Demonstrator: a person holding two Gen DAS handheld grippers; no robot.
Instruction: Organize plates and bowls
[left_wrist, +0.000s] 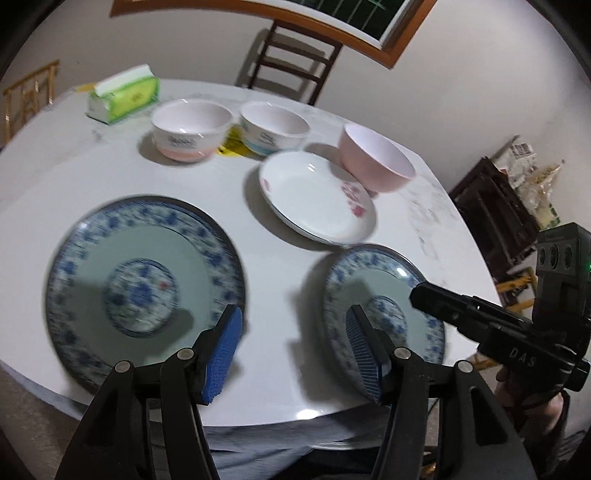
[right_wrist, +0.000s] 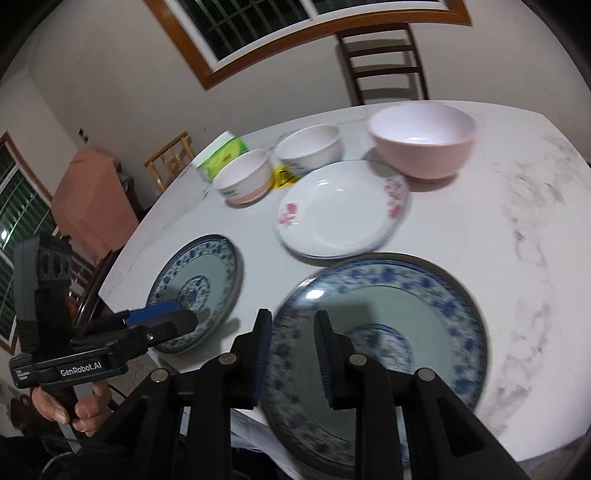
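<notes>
- Left claw (left_wrist: 293, 354) is hanging wide open at bottom centre of its view, gripping nothing; ribbed blue pads, bare table (left_wrist: 266, 266) showing between them.
- Right claw (right_wrist: 291, 354) is sitting partly open, straddling the near rim of a blue-patterned plate (right_wrist: 424, 314); whether the pads are touching the rim, can't tell (motion blur).
- Second blue-patterned plate (right_wrist: 195, 291) is lying apart to the left, under the left claw's tip.
- White floral plate (right_wrist: 341, 210) is resting mid-table, separate; pink bowl (right_wrist: 423, 142) just behind it.
- Two small white bowls (left_wrist: 192, 129) (left_wrist: 273, 127) are standing side by side further back, tissue pack (left_wrist: 123, 94) at upper left.
- Progress, my read: nothing is stacking yet, with all plates and bowls single. Everything's left to do.
- Materials: glossy glazed ware, round shallow plates with raised rims; pink bowl looking matte, deep; table marbled white, smooth.
</notes>
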